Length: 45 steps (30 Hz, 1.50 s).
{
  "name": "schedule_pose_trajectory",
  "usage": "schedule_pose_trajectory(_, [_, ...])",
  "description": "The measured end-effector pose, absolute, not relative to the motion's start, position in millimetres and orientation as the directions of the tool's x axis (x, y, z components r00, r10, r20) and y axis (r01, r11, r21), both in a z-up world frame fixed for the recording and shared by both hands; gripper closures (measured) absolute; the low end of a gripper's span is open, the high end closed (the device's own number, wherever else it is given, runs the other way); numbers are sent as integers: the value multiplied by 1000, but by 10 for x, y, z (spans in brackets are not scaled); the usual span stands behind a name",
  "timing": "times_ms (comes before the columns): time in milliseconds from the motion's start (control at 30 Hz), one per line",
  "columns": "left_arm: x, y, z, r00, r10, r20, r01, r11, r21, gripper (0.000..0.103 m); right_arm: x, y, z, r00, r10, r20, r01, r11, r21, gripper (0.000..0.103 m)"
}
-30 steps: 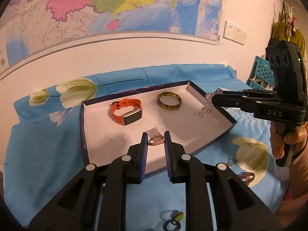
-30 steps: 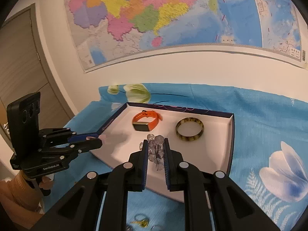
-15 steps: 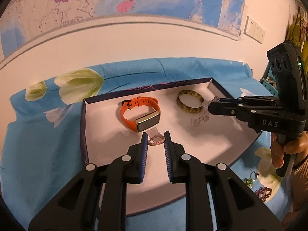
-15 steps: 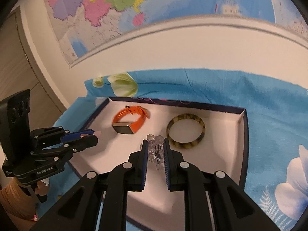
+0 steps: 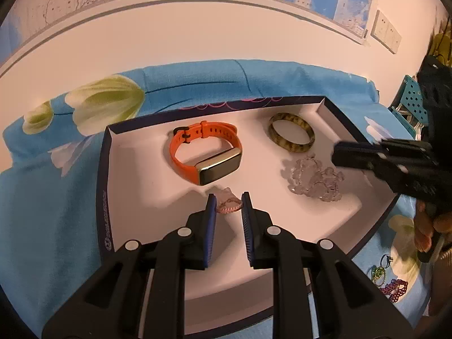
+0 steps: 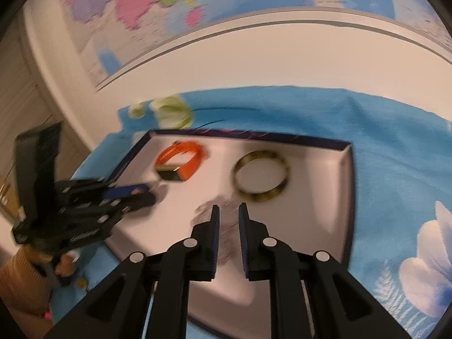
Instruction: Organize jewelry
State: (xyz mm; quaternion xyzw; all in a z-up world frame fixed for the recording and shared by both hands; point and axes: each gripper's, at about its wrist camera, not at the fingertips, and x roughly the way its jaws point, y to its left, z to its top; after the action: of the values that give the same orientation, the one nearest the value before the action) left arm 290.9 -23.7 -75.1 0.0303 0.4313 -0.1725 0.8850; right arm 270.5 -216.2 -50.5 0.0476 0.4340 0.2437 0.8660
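Left gripper (image 5: 228,204) pinches a small pink ring (image 5: 228,204) low over the white tray (image 5: 135,175), just in front of the orange watch (image 5: 207,152). Right gripper (image 6: 228,220) sits narrow over the tray; blur hides whether its pads grip the clear bead bracelet (image 5: 313,179), which lies on the tray floor beside the mottled bangle (image 5: 291,135).
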Motion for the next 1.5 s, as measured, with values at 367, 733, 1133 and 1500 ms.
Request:
schedule_pose_trajectory(367, [2969, -229, -781, 559, -277, -782, 321, 942, -104, 84, 2655, -1928, -645, 489, 355, -797, -423, 895, 139, 89])
schedule_pose_trajectory(733, [2788, -162, -493, 650, -272, -710, 308, 948, -81, 51, 2484, -2186, -393, 579, 376, -723, -360, 914, 187, 82])
schedule_pose_trajectory(1133, [1947, 77, -150, 730, -306, -611, 339, 938, -65, 42, 1566, -2189, -218, 545, 474, -692, -481, 853, 205, 78])
schedule_pose_trajectory(1500, [1416, 211, -362, 706, -307, -638, 355, 933, -56, 42, 1165, -2176, -531, 492, 462, -738, -453, 859, 236, 74])
